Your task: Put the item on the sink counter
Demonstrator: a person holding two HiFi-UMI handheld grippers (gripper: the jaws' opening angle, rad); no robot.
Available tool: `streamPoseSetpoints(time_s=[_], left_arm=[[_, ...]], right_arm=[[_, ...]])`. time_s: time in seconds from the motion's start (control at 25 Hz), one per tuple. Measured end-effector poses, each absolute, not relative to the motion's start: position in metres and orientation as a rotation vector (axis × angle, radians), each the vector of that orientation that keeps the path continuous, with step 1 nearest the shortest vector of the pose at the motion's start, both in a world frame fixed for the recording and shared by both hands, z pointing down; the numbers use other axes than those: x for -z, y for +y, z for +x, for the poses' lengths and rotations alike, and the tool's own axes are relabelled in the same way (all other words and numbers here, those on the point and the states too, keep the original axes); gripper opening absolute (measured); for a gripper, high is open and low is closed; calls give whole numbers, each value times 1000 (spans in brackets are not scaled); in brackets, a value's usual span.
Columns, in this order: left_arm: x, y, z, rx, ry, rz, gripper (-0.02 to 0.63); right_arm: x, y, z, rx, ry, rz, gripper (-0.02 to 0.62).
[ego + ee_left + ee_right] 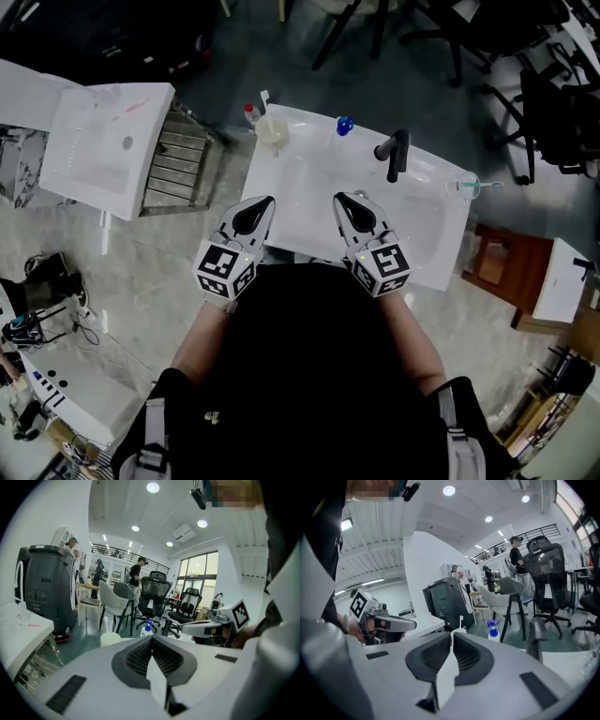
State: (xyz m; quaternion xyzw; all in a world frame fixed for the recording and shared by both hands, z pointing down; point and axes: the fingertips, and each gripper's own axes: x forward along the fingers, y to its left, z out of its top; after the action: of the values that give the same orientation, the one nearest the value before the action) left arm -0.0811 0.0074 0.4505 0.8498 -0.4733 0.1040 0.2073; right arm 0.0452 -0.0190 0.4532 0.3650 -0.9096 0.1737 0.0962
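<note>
Over the front edge of the sink counter [427,173], both tools hang side by side, tips aimed toward the back edge. Left gripper [267,201] sits above the front-left corner, and its own view shows the jaws clenched tip to tip with nothing between them. Right gripper [339,198] is just along the front edge from it, and it's the same story: jaws pressed together, empty. So nothing is being carried right now. Look along the back edge: a pale cup [271,131] with a toothbrush standing in it occupies the back-left corner, with a small red-capped bottle [250,113] just beside it at the very corner. Then comes a blue-topped spray bottle [344,125] near the middle of that edge. Black faucet [397,153] rises further right, and a clear glass [466,187] holding a toothbrush stands at the right edge. Which of these counts as the item I cannot tell, but they all sit at the counter's far edges, well apart from both grippers
</note>
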Motion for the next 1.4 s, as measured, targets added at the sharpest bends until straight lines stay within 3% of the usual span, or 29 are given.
streamPoseSetpoints(time_s=[1.4], left_arm=[[-448,-11,-81,-300,-1342,2392,21]], right_arm=[[-453,-22,53,-489,-2665,1129,43]])
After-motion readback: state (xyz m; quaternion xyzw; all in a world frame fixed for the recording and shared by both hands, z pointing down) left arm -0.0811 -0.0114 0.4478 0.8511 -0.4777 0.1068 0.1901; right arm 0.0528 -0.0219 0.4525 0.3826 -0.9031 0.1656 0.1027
